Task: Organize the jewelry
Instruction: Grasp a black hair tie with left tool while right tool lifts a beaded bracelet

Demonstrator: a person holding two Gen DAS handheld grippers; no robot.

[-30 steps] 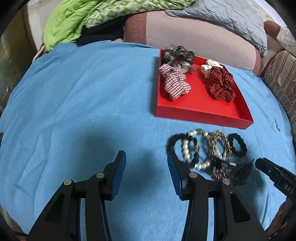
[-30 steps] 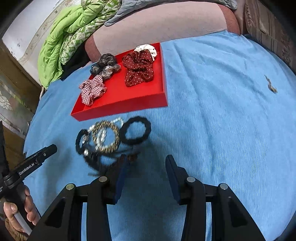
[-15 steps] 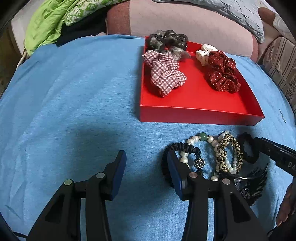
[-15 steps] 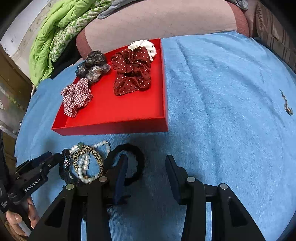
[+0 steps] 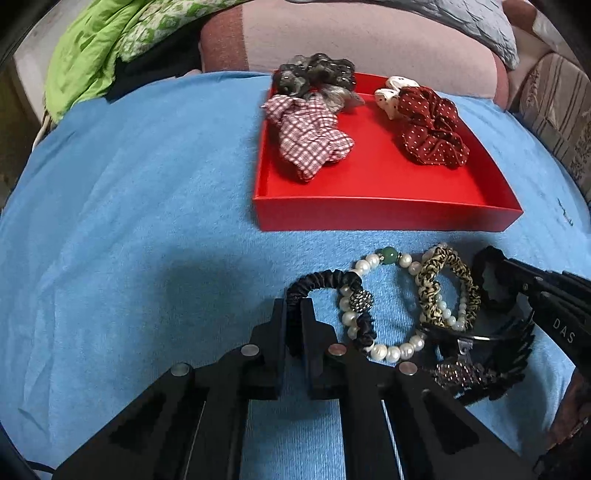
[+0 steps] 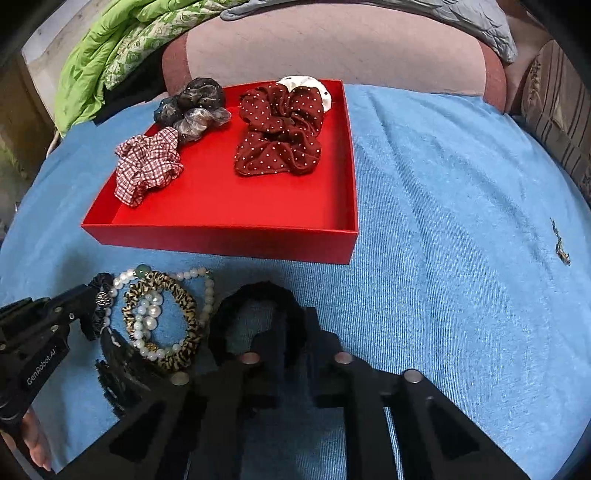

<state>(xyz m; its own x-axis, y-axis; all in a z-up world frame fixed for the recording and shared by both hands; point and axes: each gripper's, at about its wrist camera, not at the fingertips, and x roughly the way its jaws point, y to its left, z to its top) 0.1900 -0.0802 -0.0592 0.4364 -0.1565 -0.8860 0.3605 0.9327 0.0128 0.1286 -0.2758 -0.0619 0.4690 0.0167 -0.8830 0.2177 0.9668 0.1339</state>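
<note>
A red tray [image 5: 388,212] [image 6: 221,236] holds a plaid scrunchie [image 5: 308,142], a grey one [image 5: 314,75], a white one and a dark red dotted one [image 6: 280,129]. In front of it lie a pearl bracelet [image 5: 384,349], a leopard hair tie [image 5: 428,291] [image 6: 184,295] and a dark hair clip [image 5: 491,369]. My left gripper [image 5: 293,321] is shut on a thin black hair tie [image 5: 325,280]. My right gripper [image 6: 291,325] is shut on a thick black hair tie [image 6: 240,299].
Everything lies on a blue bedspread [image 5: 129,221]. A pink bolster [image 6: 332,48], a green blanket [image 5: 92,48] and a grey pillow [image 5: 461,22] sit behind the tray. A small dark scrap [image 6: 561,251] lies at the right.
Both grippers moved forward and closed. The left went from open to shut on the thin black hair tie. The right went from open to shut on the thick black hair tie.
</note>
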